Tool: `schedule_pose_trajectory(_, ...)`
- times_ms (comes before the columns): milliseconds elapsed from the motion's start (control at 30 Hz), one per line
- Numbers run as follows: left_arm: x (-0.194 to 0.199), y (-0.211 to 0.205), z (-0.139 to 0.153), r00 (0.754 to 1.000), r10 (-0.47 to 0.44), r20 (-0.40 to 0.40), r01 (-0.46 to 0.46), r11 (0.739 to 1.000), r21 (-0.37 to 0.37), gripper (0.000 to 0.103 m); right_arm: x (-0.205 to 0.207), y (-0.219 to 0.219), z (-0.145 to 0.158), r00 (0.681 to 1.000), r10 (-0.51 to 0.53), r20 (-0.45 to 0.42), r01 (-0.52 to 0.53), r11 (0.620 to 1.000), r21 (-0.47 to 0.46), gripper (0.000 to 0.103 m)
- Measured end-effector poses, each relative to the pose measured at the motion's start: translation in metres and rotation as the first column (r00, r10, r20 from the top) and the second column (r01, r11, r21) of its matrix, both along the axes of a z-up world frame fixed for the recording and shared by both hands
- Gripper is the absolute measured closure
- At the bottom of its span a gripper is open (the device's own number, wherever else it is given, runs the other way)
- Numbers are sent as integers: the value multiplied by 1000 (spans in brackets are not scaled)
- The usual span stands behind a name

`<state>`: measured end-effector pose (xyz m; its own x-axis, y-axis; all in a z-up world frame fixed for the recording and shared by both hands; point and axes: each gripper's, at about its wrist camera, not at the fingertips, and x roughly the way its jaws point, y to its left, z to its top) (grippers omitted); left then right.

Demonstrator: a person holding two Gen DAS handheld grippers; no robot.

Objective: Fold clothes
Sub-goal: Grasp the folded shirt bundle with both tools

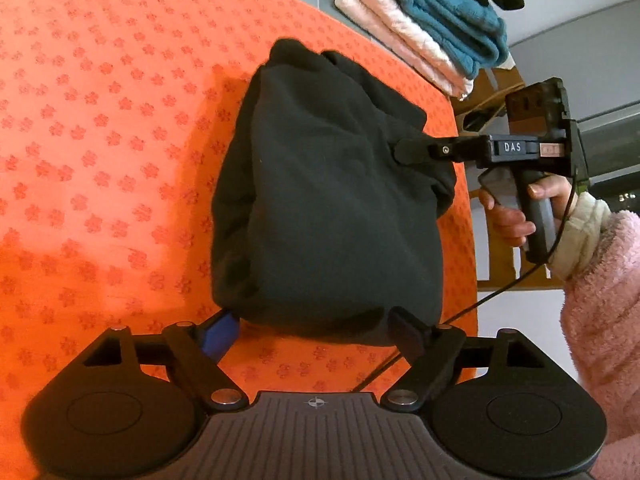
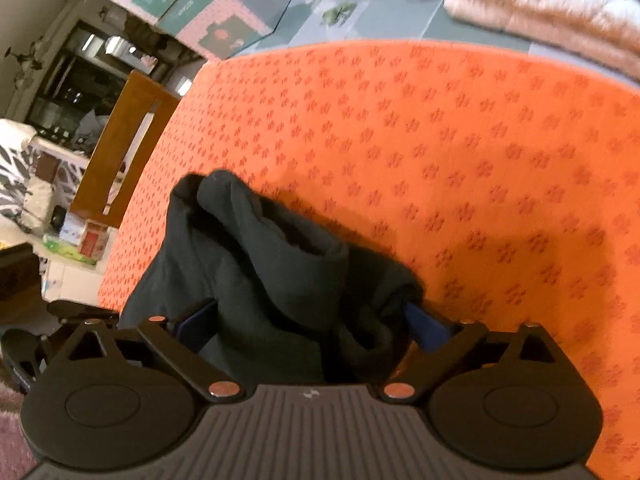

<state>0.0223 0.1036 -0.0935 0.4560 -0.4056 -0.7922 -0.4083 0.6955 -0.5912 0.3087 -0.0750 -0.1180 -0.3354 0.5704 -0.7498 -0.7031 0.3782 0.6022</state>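
Observation:
A dark folded garment [image 1: 320,208] lies as a thick bundle on the orange flower-patterned cloth [image 1: 100,120]. My left gripper [image 1: 316,330] is open, its fingers spread wide at the bundle's near edge, one on each side. My right gripper [image 1: 412,152] comes in from the right in the left wrist view and touches the bundle's right side. In the right wrist view the right gripper [image 2: 316,324] is open, with folds of the dark garment [image 2: 256,256] bunched between its spread fingers.
Folded teal [image 1: 440,4] and pink-white [image 1: 404,36] fleece items are stacked at the far right, beyond the orange cloth. A wooden chair [image 2: 116,152] and boxes [image 2: 192,4] stand off the table's edge. The orange cloth [image 2: 460,160] stretches left of the bundle.

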Motion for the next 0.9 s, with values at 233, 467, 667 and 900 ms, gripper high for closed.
schedule_pose_trajectory(233, 13, 8, -20, 998, 46, -37, -50, 992, -117, 19, -13, 2, 2, 999, -1, 46, 2, 1000, -28, 12)
schedule_pose_trajectory(467, 17, 10, -16, 984, 167, -62, -175, 973, -148, 20, -28, -4, 9, 995, -48, 82, 51, 998, -37, 54)
schedule_pose_trajectory(667, 22, 10, 18, 988, 148, 41, -148, 989, 6, 28, -45, -26, 27, 975, -208, 76, 209, 978, -3, 67)
schedule_pose_trajectory(900, 51, 29, 47, 985, 93, 143, -106, 990, 88, 30, -80, -78, 36, 832, -552, -54, 554, 832, 34, 68)
